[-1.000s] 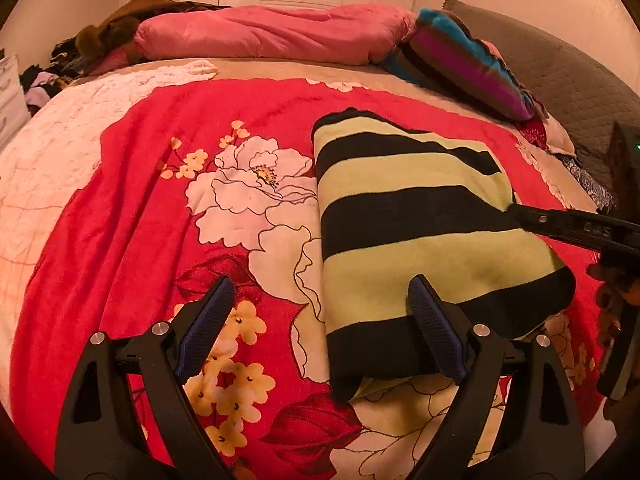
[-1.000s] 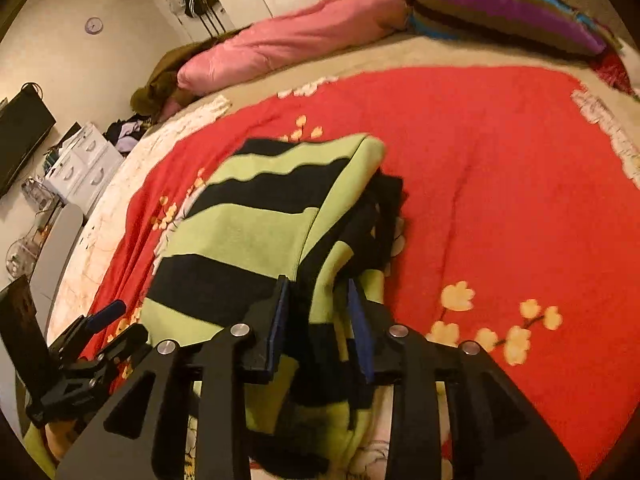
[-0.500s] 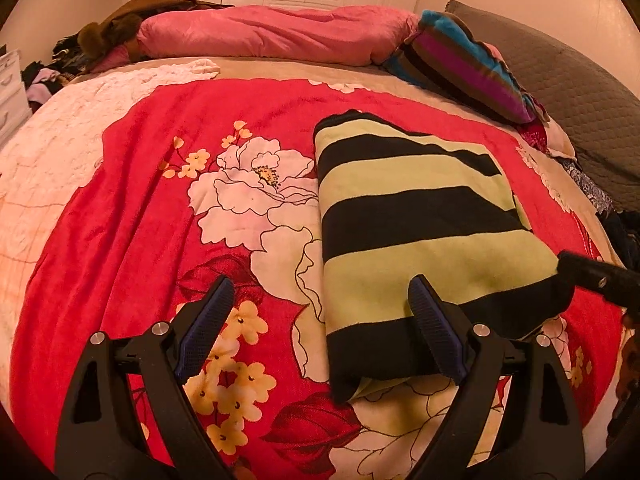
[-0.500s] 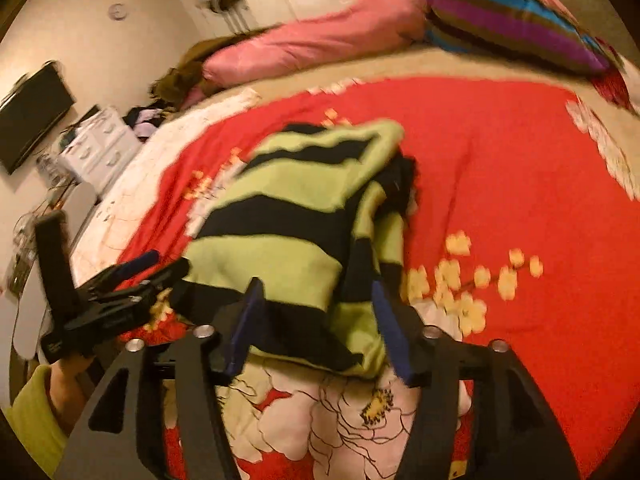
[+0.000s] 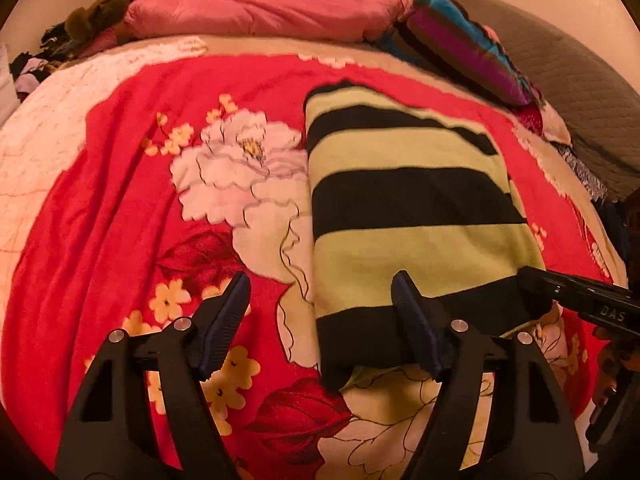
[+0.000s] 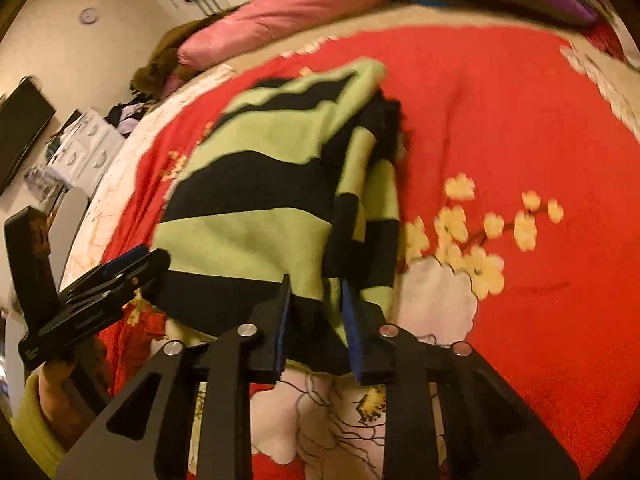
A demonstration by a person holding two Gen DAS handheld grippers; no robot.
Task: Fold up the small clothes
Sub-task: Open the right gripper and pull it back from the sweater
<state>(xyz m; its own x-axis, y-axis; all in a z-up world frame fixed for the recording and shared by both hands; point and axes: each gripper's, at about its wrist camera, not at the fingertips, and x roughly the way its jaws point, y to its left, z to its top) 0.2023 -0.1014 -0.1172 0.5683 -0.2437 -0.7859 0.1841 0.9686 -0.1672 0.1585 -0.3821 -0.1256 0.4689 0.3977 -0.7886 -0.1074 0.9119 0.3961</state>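
A folded sweater [image 5: 408, 200] with green and black stripes lies on the red flowered blanket [image 5: 120, 200]. My left gripper [image 5: 320, 276] hovers over the sweater's near left corner. Its jaws are closing, with that corner between them and the pads off the cloth. In the right wrist view the sweater [image 6: 256, 184] looks blurred. My right gripper [image 6: 315, 282] is at the near black hem, its jaws closing with the folded edge pinched between the blue pads. The right gripper [image 5: 580, 296] also reaches in at the sweater's right corner, and the left gripper [image 6: 132, 264] shows at the opposite corner.
A pink duvet [image 5: 260, 12] and a striped pillow [image 5: 460, 44] lie along the far side of the bed, with a grey headboard [image 5: 580, 92] at the right. White drawers [image 6: 86, 148], a dark screen [image 6: 20, 128] and a pile of clothes [image 6: 128, 116] stand beyond the bed.
The right gripper opened, drew back to the sweater's near hem and narrowed on it again. The left gripper's jaws have come closer together; that hand stayed nearly in place.
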